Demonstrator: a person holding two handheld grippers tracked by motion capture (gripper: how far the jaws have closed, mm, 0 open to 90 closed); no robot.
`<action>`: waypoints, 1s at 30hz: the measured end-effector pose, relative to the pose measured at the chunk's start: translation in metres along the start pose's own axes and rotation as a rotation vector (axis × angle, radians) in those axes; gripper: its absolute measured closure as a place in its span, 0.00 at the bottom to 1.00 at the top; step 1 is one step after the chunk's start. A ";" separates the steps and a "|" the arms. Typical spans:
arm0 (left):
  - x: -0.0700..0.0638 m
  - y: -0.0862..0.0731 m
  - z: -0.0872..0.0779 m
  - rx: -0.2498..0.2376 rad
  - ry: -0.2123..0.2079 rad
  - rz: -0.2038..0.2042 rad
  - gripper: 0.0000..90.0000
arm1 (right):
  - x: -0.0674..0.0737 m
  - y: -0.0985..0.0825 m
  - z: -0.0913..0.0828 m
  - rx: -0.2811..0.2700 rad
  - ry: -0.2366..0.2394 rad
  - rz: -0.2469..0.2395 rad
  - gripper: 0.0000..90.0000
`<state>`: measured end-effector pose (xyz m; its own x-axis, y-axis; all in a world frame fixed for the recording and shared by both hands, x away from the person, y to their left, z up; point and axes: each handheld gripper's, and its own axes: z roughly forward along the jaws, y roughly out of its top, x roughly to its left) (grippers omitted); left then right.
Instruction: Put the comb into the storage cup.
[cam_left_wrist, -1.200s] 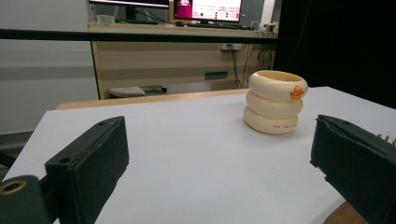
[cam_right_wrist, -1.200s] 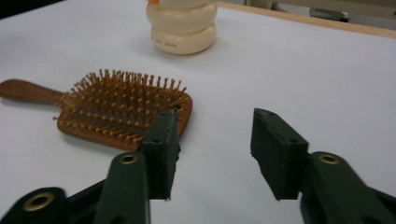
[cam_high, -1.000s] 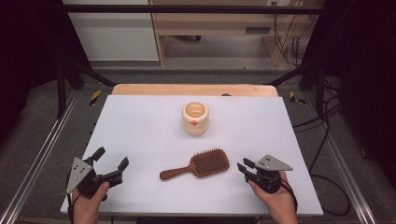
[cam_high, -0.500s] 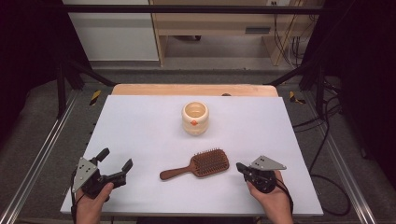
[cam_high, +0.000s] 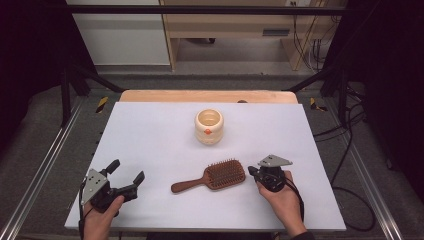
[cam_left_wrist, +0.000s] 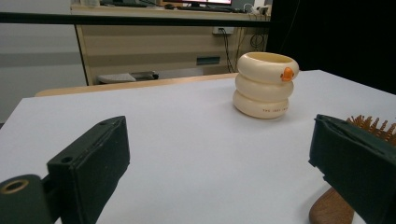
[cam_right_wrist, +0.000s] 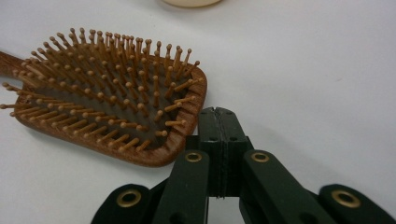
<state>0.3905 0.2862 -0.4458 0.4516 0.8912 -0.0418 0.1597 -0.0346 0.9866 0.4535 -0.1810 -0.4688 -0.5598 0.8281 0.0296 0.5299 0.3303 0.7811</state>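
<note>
On the white table (cam_high: 150, 140), the wooden hairbrush (cam_high: 220, 176) lies bristles up beside my right gripper (cam_right_wrist: 218, 114), jaws pressed together (nothing between them); I should nudge its head gently, while my left gripper (cam_high: 127, 176) waits, jaws apart.

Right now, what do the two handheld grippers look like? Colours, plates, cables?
Both are black. The left gripper and the right gripper each carry a grey three-cornered plate on top, and a dark cable trails from each past the wrist. The gripper views show matte black block pads on linked arms with brass-coloured pivot rings. Hands are bare; a dark sleeve edge shows at the right forearm.
</note>
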 end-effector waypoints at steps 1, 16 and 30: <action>0.000 0.000 -0.001 0.000 0.005 0.001 0.06 | -0.001 0.001 0.003 0.009 -0.001 -0.002 1.00; -0.001 -0.001 0.000 0.009 -0.015 -0.009 0.06 | -0.003 0.007 0.022 0.065 0.029 0.062 1.00; -0.002 -0.001 0.001 0.012 -0.022 -0.002 0.06 | -0.001 0.008 0.026 0.087 0.014 0.065 1.00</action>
<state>0.3905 0.2839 -0.4470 0.4702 0.8813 -0.0469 0.1706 -0.0386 0.9846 0.4750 -0.1674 -0.4789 -0.5309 0.8429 0.0876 0.6182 0.3146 0.7203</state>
